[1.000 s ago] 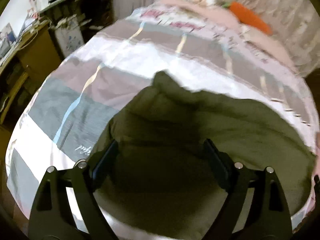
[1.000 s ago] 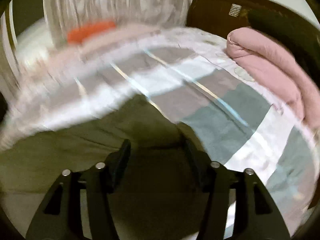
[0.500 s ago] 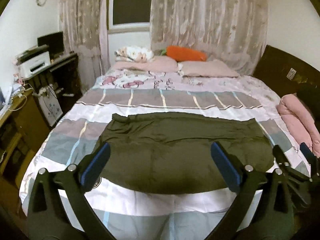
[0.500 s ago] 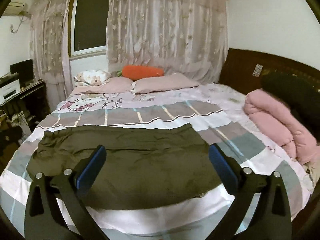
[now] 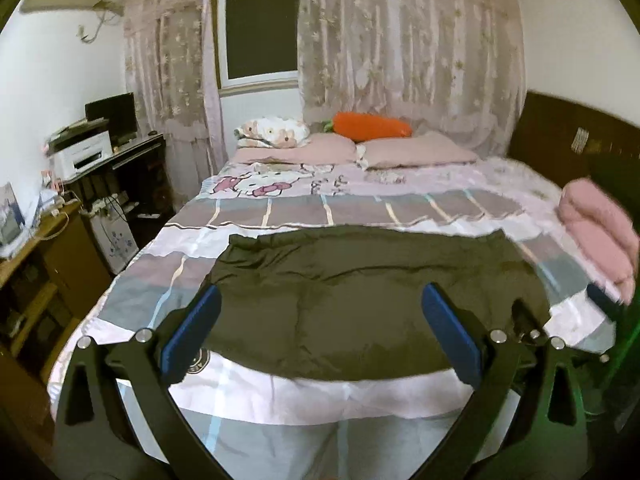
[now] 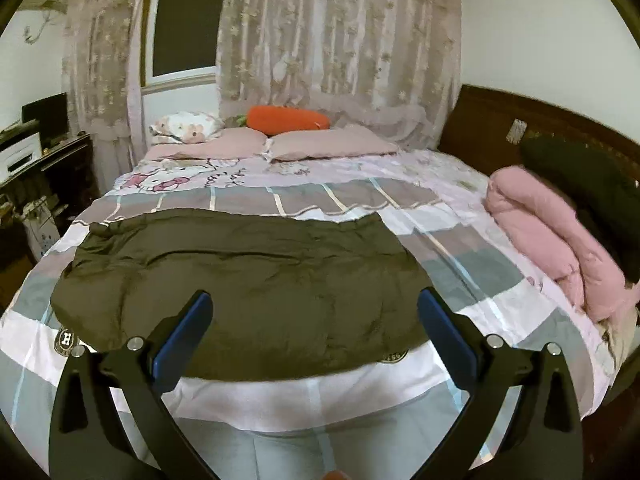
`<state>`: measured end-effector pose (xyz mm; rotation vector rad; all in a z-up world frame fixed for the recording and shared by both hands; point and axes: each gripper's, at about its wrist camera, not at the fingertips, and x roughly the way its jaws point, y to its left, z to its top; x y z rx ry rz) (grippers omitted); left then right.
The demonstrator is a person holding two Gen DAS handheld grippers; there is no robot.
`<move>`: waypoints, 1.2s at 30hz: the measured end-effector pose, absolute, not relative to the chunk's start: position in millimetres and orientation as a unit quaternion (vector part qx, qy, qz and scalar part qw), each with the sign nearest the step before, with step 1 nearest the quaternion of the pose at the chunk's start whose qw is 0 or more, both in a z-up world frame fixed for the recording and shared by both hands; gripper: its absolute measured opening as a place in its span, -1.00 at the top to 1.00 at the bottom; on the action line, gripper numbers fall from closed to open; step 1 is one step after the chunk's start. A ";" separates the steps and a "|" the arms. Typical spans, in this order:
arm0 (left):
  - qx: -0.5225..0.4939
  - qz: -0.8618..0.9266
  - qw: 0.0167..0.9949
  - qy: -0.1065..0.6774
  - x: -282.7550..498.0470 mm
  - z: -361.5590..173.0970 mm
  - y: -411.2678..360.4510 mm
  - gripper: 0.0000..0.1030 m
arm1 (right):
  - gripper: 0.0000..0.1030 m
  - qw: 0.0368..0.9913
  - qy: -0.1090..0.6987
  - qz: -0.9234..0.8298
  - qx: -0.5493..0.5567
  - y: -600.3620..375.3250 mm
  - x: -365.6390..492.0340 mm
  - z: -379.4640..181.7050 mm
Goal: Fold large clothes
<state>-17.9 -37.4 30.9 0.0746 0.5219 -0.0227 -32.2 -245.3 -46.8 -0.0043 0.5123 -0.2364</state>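
Left hand-held gripper: wide open, nothing held. Right hand-held gripper: wide open too, nothing held. Both up off the bed, pointing down a bit at it.

Just past the blue fingers, straight ahead: the big dark green garment, lying flat across the striped bed cover. Looks folded into a wide, puffy strip. Some bumps and wrinkles on top. Near edge close to the edge of the bed.

Farther off to the right: a folded pink blanket, well apart from the green one. Behind that, something dark, hard to tell what. Far ahead: pink pillows and an orange carrot cushion by the curtains. Far left: a desk with a printer.

What could go wrong:
- Thick, puffy cloth could spring open again. Cause: nothing pressing it down.
- Grabbing only the top layer could pull the fold apart. Cause: fingers pinching too shallow.
- One side lifted more than the other could make a crooked fold. Cause: the two grippers not moving together.
- Cloth could slide off the bed. Cause: pulling it toward the near edge.
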 end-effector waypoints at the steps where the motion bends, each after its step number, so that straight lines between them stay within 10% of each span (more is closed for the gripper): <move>1: 0.040 -0.011 0.965 0.259 -18.7 29.7 -39.4 -0.96 | -0.97 0.961 0.249 -0.121 -0.011 -242.5 -33.5 -45.5; 36: 0.031 -0.024 0.960 0.276 -21.4 23.3 -46.0 -0.96 | -0.97 0.962 0.244 -0.118 -0.020 -239.8 -36.2 -46.9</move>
